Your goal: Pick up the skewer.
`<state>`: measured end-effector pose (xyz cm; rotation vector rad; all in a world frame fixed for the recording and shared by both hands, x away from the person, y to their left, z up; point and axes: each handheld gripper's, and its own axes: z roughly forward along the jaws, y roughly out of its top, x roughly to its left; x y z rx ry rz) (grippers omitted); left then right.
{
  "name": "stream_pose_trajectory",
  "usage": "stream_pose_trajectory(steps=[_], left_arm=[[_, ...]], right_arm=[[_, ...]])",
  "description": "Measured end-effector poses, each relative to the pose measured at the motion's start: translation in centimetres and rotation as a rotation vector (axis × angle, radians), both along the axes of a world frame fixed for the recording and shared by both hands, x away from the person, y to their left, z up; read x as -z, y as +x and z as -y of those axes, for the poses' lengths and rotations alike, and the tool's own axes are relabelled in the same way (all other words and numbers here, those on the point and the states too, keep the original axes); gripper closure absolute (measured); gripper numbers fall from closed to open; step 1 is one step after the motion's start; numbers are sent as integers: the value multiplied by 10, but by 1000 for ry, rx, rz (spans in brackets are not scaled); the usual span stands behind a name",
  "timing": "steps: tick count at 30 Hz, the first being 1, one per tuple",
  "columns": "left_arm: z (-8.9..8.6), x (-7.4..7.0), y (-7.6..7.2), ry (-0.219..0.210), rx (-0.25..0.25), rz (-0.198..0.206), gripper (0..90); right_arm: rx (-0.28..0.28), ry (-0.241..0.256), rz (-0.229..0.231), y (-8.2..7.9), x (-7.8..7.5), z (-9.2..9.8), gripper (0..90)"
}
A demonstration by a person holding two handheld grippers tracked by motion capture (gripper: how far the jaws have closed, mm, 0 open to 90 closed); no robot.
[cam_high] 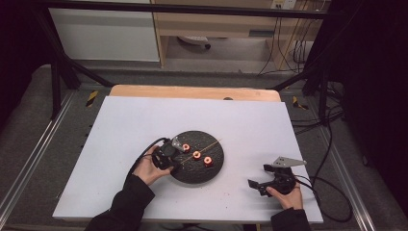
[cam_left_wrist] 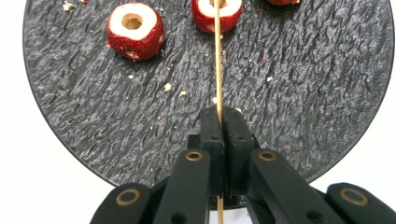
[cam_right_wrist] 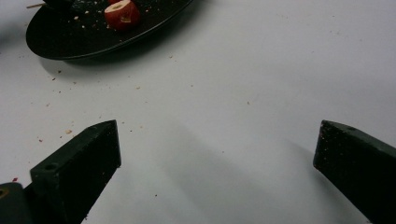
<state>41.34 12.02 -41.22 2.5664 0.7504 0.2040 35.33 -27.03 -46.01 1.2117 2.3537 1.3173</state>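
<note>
Nearest, right side: right gripper resting on the white table, jaws spread wide with bare tabletop between them, well apart from the plate. Left of centre: left gripper at the near-left rim of the round black plate, jaws clamped tight on a thin wooden skewer. Farther along: skewer running from the jaws across the plate to the middle of three cored red fruit pieces, set in a row.
</note>
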Motion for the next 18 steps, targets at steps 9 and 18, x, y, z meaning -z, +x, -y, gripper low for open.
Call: stream_pose_trajectory(steps=[9, 18], left_arm=[[-7, -7, -9, -54, -14, 40, 881], [-31, -5, -27, -153, -54, 79, 880]], right_arm=[[2, 0, 1, 0, 0, 0, 12], [6, 3, 2, 0, -1, 0, 12]])
